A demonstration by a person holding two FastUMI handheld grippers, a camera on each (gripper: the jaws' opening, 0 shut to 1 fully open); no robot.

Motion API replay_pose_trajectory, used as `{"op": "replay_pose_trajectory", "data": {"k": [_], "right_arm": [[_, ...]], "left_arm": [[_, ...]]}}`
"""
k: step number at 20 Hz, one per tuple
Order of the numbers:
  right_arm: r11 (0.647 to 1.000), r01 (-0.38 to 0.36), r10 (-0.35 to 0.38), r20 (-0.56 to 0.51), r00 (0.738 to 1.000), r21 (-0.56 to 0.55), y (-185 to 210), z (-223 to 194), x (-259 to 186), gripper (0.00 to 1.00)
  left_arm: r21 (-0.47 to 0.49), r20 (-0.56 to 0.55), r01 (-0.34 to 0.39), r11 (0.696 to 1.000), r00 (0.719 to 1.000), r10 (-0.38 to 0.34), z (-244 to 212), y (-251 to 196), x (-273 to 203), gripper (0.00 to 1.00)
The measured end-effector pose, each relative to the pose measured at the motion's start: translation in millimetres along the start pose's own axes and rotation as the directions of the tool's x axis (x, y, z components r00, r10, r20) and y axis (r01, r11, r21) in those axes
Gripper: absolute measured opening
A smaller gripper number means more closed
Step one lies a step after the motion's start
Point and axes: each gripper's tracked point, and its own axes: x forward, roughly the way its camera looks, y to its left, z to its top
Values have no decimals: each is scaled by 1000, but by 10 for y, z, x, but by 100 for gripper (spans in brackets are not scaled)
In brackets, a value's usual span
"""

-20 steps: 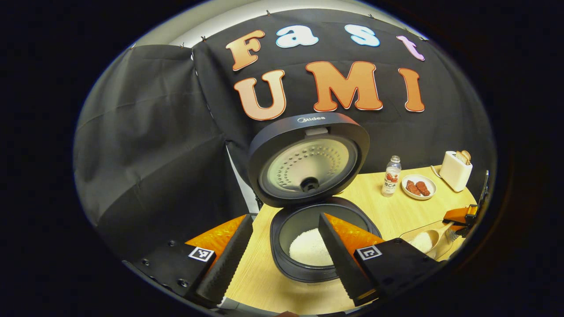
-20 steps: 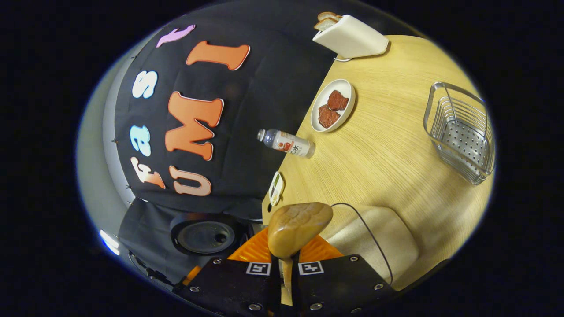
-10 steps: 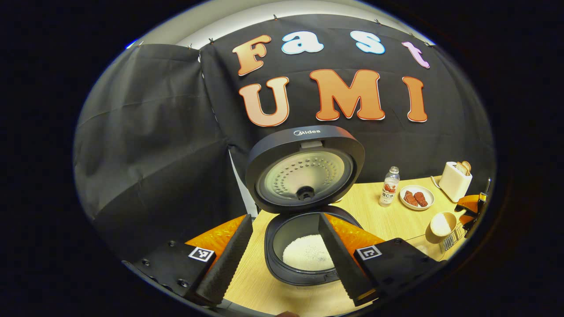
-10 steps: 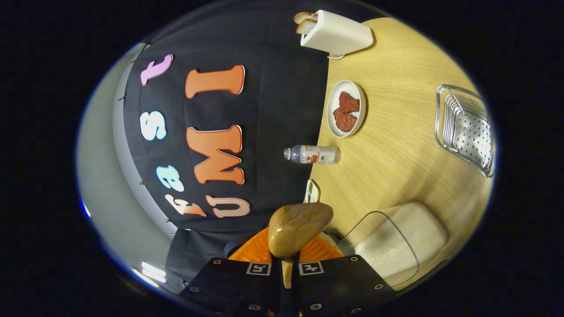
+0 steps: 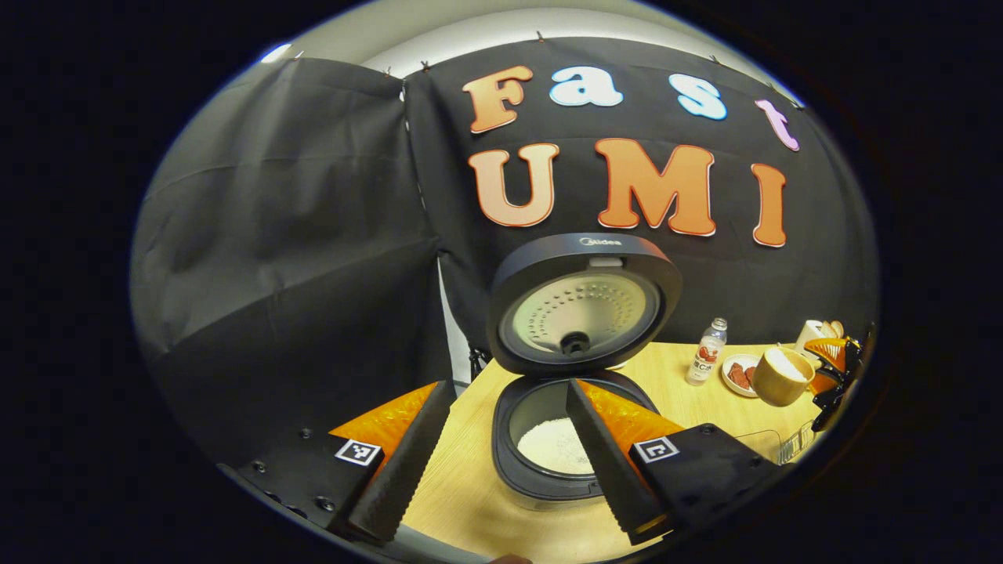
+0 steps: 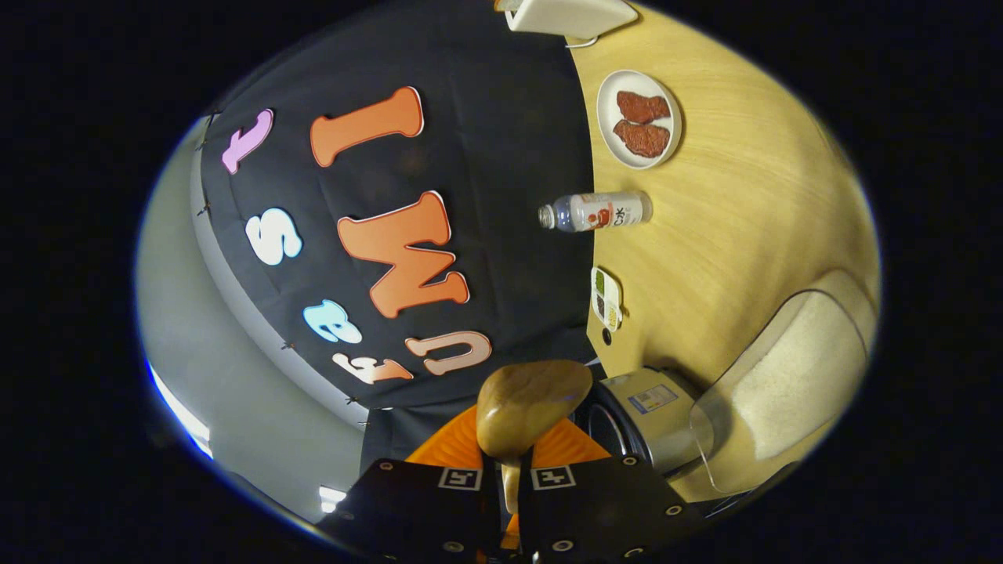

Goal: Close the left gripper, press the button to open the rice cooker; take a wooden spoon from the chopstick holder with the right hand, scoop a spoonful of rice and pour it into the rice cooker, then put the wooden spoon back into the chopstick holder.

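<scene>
The left gripper (image 5: 501, 462) hung low before the cooker (image 5: 560, 446), its fingers spread wide with nothing between them. The cooker stood near the table's (image 5: 462, 501) left edge, lid (image 5: 584, 301) raised upright, white rice (image 5: 552, 446) lying in the pot; one finger (image 5: 603, 462) hid part of the pot's rim.

The right gripper (image 6: 508, 489) was rolled on its side, so the table (image 6: 729, 204) ran up the right of its view. Its fingers pinched the spoon's (image 6: 529, 403) handle, the bowl's back facing the camera. In the left gripper view the spoon (image 5: 783, 374) hung above the table's right side, well right of the cooker, rice heaped in its bowl, with the right gripper (image 5: 832, 368) behind it, cut off at the edge. A clear rice tub (image 6: 783, 384) sat at the table's near edge, partly cropped. A bottle (image 6: 597, 211) and a plate (image 6: 639, 117) stood along the back edge.
</scene>
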Motion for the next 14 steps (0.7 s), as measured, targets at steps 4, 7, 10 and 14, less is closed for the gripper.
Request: {"op": "replay_pose_trajectory", "data": {"k": [4,7,10,14], "right_arm": [[1000,11,-12,-77,997,-6,14,-369,403,8],[998,48,-52,-119,992,-35,-93,-588,656,8],[994,91,-99,-135,986,-67,-238,-725,888,8],[981,148,-163,-123,979,-124,-408,-823,1116,8]], "left_arm": [[-17,23,-40,999,999,41,4,299,-71,100],[-9,31,-70,998,997,70,-30,495,-61,96],[-3,33,-88,996,996,88,-43,634,-13,100],[-4,20,-103,995,994,103,-140,799,28,100]]}}
